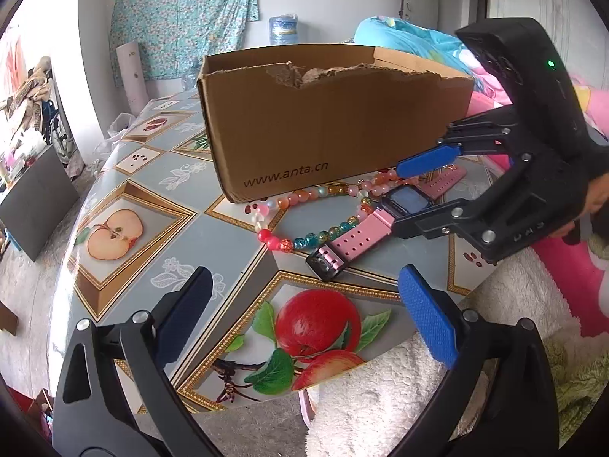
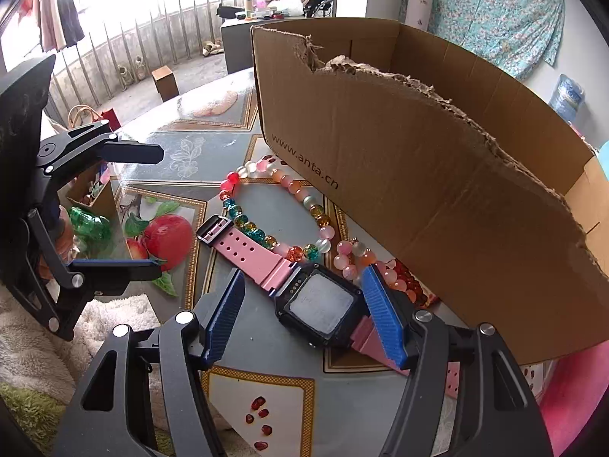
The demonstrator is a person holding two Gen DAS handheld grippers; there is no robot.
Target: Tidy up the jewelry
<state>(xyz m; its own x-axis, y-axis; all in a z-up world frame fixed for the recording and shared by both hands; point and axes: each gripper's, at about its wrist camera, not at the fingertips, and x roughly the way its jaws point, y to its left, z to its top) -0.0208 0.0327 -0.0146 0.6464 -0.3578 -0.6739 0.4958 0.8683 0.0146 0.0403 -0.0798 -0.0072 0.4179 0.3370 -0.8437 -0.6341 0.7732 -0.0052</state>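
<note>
1. The watch [image 2: 319, 304] lies flat on the tabletop [image 2: 266, 346], face up, just in front of the cardboard box [image 2: 437, 175]. Its pink strap runs out toward 10 o'clock in the right wrist view, and its other half passes under the right-hand finger toward 4 o'clock.

2. The bead necklace [image 2: 281, 228] loops on the tabletop at 12 o'clock from the watch. It touches the strap and runs along the box's foot.

3. The right claw [image 2: 304, 316] is spread wide and holds nothing. Its two blue pads straddle the watch case, the right pad right beside the case and the left pad well apart from it.

4. The left claw [image 1: 304, 316] is also wide open and empty, hovering over the apple print at 6 o'clock from the watch.

5. Handling, as a judgement: the watch looks light, with a stiff, hard case and a soft, floppy strap. The screen is the fragile part. The best hold is across the case's two sides, where the ribbed pads can bite. A hold on the strap alone would let the case dangle and swing.

6. The necklace should be limp and slippery, its round beads rolling. It will likely drag if the strap snags it, so lifting the watch straight up seems wise.
</note>
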